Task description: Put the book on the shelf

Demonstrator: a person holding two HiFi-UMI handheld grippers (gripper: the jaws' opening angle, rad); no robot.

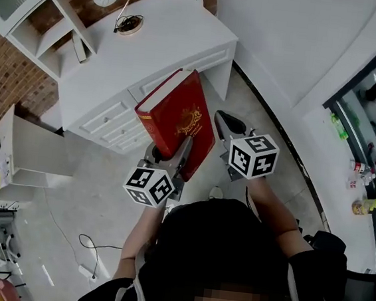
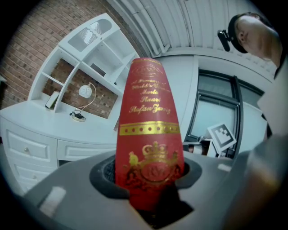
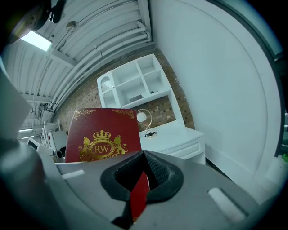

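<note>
I'd carry the book (image 1: 178, 115) steady to the shelf (image 1: 48, 21) over the desk (image 1: 166, 41), spine outward. It hangs in mid-air, short of the desk. Both arms reach forward, nearly level: the left gripper (image 2: 150, 179) has its jaws clamped across the book's thickness, and the right gripper (image 3: 140, 188) pinches a cover edge.

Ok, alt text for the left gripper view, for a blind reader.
A red book with gold lettering stands clamped by its spine in the left claw. Behind it are a white desk with a lamp and a white shelf against a brick wall.
</note>
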